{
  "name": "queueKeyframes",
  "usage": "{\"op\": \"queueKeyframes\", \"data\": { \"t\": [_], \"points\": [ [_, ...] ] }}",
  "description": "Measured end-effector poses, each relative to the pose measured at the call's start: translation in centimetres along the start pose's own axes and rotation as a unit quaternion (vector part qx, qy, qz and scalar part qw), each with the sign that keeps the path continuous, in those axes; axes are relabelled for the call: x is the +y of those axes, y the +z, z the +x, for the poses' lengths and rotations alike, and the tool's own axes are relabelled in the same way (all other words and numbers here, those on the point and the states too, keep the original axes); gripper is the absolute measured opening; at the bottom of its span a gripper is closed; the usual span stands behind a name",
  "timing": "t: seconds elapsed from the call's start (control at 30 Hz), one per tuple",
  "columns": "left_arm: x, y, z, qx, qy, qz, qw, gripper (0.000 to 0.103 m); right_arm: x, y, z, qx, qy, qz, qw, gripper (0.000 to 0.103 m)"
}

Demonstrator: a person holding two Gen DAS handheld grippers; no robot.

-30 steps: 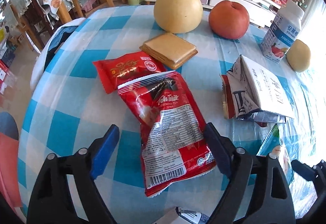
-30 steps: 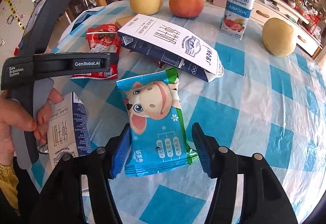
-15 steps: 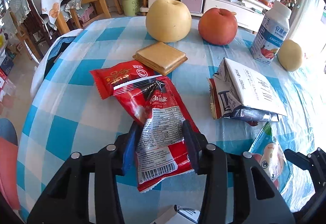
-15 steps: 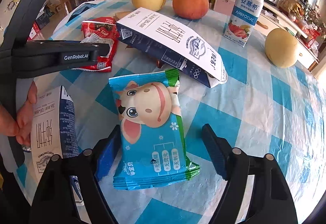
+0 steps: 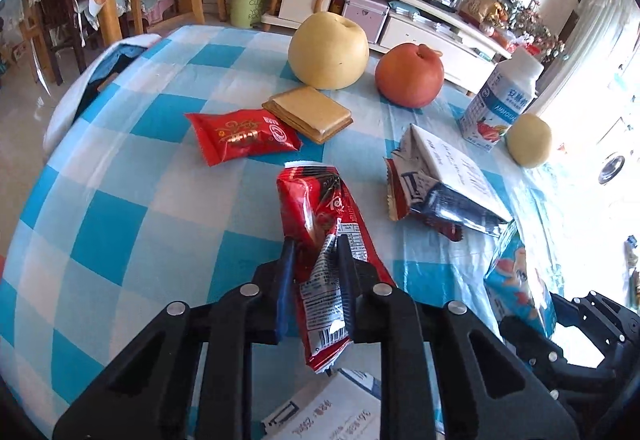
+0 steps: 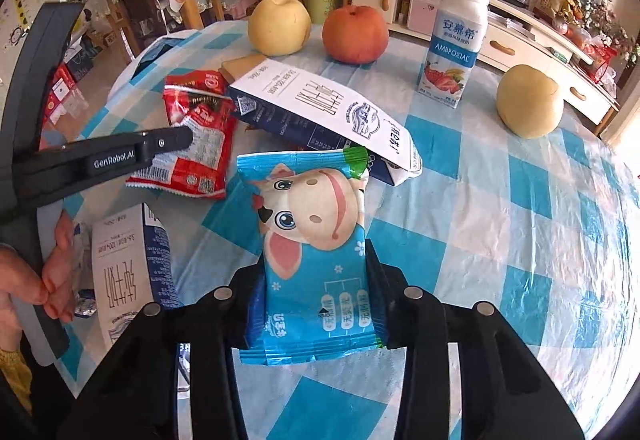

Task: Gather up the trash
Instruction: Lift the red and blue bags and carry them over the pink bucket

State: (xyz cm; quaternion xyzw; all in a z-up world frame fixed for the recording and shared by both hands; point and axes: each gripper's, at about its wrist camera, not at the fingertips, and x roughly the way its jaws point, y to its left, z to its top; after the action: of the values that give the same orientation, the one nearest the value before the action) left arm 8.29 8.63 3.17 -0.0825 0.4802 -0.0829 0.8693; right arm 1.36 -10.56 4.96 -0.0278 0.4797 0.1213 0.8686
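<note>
Left wrist view: left tool point(image 5: 314, 260) closing, already pinched on the crumpled red snack wrapper point(image 5: 320, 240), its far end lifted above the checked worktop point(image 5: 132, 207). Right wrist view: right tool point(image 6: 314, 288) closing on the blue cow wrapper point(image 6: 312, 248), pads at both side edges, pack between the fingers and reaching forward past them. Pickup step in hand, by the look of it; next, lifting both clear and carrying them to a bin, none identified nearby.
</note>
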Motion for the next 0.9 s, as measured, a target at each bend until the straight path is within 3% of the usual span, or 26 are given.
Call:
{"op": "queueKeyframes", "data": {
  "t": [0.27,0.6,0.9],
  "points": [
    [1.3,-1.0,-2.1,-0.006,-0.05,-0.033,0.9982,0.015,1.4,0.5,-2.5,-0.029,0.017,0.008,0.999,0.042],
    [4.0,-1.9,-5.3,-0.026,-0.074,-0.062,0.995,0.014,3.2,1.2,-5.3,-0.062,0.04,0.027,0.997,0.042],
    [8.9,-2.5,-10.4,-0.073,-0.079,-0.104,0.9888,0.014,7.2,1.8,-6.8,-0.079,0.082,0.032,0.993,0.042]
  ]
}}
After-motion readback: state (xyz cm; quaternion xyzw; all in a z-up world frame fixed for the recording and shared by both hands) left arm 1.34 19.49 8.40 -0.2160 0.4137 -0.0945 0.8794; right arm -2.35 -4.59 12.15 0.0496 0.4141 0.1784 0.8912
